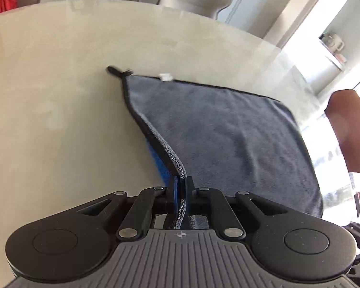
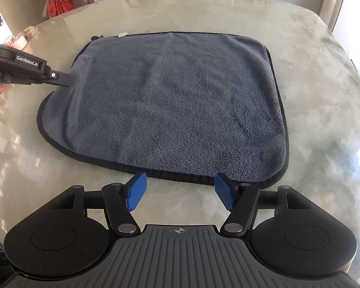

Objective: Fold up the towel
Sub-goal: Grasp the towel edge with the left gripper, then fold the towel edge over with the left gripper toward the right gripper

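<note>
A: The left gripper (image 1: 179, 192) is pinching the side hem of the grey fleece towel with black binding (image 2: 170, 100), which is lying on the glossy marbled table (image 2: 324, 96). The right gripper (image 2: 180, 187) is hanging spread wide, touching nothing, just beside the near hem.

B: Risk?

A: With one edge clamped, lifting is likely dragging the whole cloth askew. The pinched hem is hiding the left pads, and motion is blurring the far corner loop (image 1: 115, 70).

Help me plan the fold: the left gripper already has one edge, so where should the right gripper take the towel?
Probably the black-hemmed near edge of the towel, approached low from the near side. It lies flat on the table just ahead of the open right gripper; the left gripper pinches the left edge.
</note>
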Tool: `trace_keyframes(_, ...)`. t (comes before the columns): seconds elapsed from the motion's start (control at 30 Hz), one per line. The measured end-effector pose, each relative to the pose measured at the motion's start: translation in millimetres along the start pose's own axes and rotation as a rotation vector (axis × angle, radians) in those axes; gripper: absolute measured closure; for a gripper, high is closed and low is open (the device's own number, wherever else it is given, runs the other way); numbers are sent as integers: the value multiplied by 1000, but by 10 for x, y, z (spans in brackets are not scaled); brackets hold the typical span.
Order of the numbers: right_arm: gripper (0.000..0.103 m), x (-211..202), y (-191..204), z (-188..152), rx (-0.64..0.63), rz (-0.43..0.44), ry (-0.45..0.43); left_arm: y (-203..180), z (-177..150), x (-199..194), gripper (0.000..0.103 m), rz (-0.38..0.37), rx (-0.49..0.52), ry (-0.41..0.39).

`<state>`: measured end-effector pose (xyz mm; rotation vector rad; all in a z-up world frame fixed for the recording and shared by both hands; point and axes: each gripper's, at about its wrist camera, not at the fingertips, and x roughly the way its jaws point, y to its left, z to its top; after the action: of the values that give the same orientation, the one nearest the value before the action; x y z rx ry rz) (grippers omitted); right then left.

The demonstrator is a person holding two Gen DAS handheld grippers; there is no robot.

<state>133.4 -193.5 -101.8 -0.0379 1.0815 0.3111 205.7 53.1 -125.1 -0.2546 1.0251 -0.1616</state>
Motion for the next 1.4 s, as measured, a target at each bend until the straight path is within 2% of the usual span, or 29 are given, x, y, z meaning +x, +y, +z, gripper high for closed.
trace_keyframes(0.23, 39, -20, -229, -39, 43, -9, 1, -385, 165, 71, 99, -39, 59, -3)
trace_keyframes(0.43, 39, -48, -483, -77, 80, -7, -3, -877, 324, 166, 99, -72, 145, -3)
trace_keyframes(0.63, 39, -99, -766, -119, 123, 12, -25, -1537, 399, 260, 99, -132, 257, 4)
trace_keyframes(0.77, 38, -134, -881, -140, 119, 40, -39, -1951, 346, 399, 99, -174, 331, 46)
trace_keyframes(0.93, 37, -109, -983, -181, 122, 55, -31, -2366, 185, 677, 99, -177, 433, 118)
trace_keyframes(1.1, 37, -137, -1042, -202, 133, 74, -36, -2518, 50, 888, 95, -163, 497, 180)
trace_keyframes(1.17, 36, -161, -1039, -197, 124, 88, -48, -2495, 53, 879, 92, -166, 490, 182)
trace_keyframes(1.27, 34, -189, -993, -158, 108, 104, -71, -2454, 137, 811, 84, -174, 472, 153)
trace_keyframes(1.33, 34, -183, -955, -102, 110, 130, -87, -2371, 232, 691, 75, -152, 477, 98)
trace_keyframes(1.4, 34, -150, -934, -56, 110, 147, -98, -2325, 351, 672, 70, -134, 464, 66)
